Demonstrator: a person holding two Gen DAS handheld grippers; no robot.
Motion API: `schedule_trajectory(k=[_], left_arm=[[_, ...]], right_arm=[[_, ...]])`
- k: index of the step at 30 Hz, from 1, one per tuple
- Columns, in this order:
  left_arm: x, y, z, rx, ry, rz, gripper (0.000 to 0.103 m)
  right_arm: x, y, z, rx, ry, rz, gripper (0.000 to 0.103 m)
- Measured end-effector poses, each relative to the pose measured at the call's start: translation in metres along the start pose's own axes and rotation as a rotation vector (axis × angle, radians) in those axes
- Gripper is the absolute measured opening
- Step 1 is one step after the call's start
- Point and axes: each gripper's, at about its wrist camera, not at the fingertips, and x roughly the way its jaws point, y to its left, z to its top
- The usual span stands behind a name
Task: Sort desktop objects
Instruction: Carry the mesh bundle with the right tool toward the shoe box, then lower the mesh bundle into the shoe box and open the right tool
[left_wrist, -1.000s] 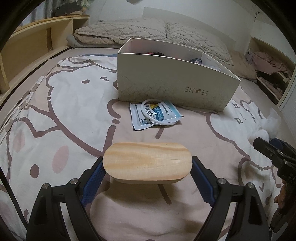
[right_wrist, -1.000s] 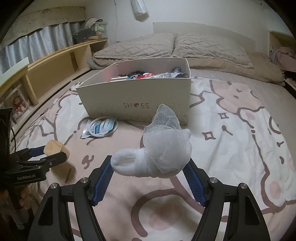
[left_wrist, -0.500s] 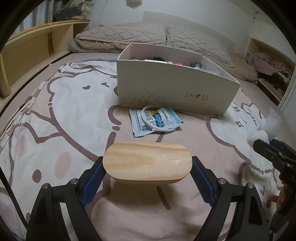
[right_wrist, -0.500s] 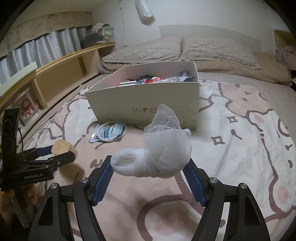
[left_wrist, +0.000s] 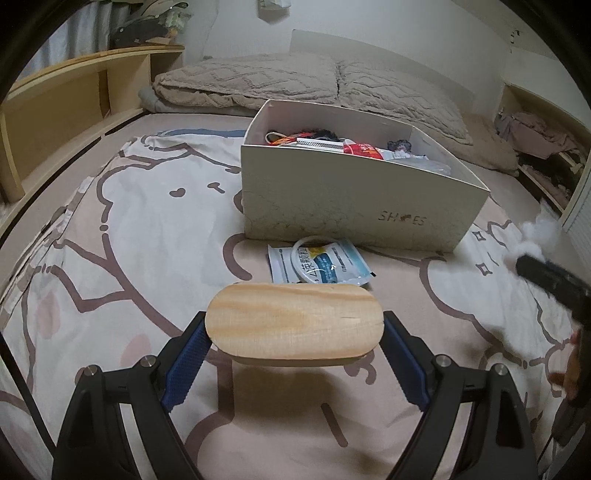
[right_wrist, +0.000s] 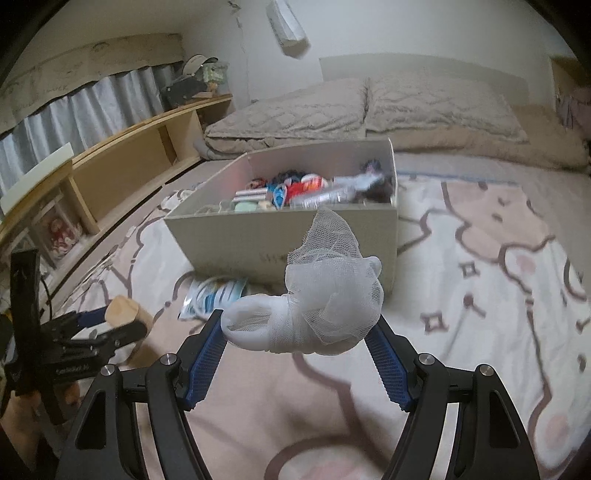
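Rising nearer the far cream cardboard shoebox (right_wrist: 288, 236), the right gripper (right_wrist: 301, 334) clamped a white mesh bundle (right_wrist: 325, 310); the left gripper (left_wrist: 293, 332) gripped an oval wooden block (left_wrist: 293, 321), both awaiting drop-off.

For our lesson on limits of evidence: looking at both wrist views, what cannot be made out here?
- Underside of the wooden block, left wrist view: only its top faces the camera.
- Lower contents of the shoe box, both views: the front wall and top items cover them.
- Print on the packet, both views: too small; blurred in the right.
- Right gripper, left wrist view: cut off by the edge and blurred.
- What the mesh bundle wraps.
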Motion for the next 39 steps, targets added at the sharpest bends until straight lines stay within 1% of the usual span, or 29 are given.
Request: schedule_trajectory(k=[6, 12, 20, 25, 29, 33, 39], left_arm=[[0.003, 0.004, -0.002, 0.001, 0.007, 0.007, 0.090], [0.000, 0.005, -0.002, 0.012, -0.003, 0.008, 0.090], [-0.011, 0.000, 0.003, 0.050, -0.036, -0.004, 0.090], [-0.015, 0.001, 0.010, 0.040, -0.026, -0.044, 0.090], [-0.017, 0.001, 0.022, 0.069, -0.049, -0.029, 0.090], [-0.012, 0.003, 0.032, 0.082, -0.033, -0.052, 0.090], [-0.007, 0.002, 0.043, 0.130, -0.056, -0.037, 0.090]], right_arm=[[0.015, -0.004, 0.035, -0.005, 0.006, -0.008, 0.075], [0.037, -0.006, 0.082, -0.041, 0.000, -0.037, 0.075], [0.080, -0.008, 0.130, -0.031, 0.050, -0.060, 0.075], [0.107, -0.017, 0.156, 0.009, 0.103, -0.082, 0.075], [0.122, -0.026, 0.168, 0.055, 0.124, -0.087, 0.075], [0.134, -0.032, 0.174, 0.089, 0.137, -0.083, 0.075], [0.161, -0.035, 0.188, 0.138, 0.186, -0.076, 0.075]])
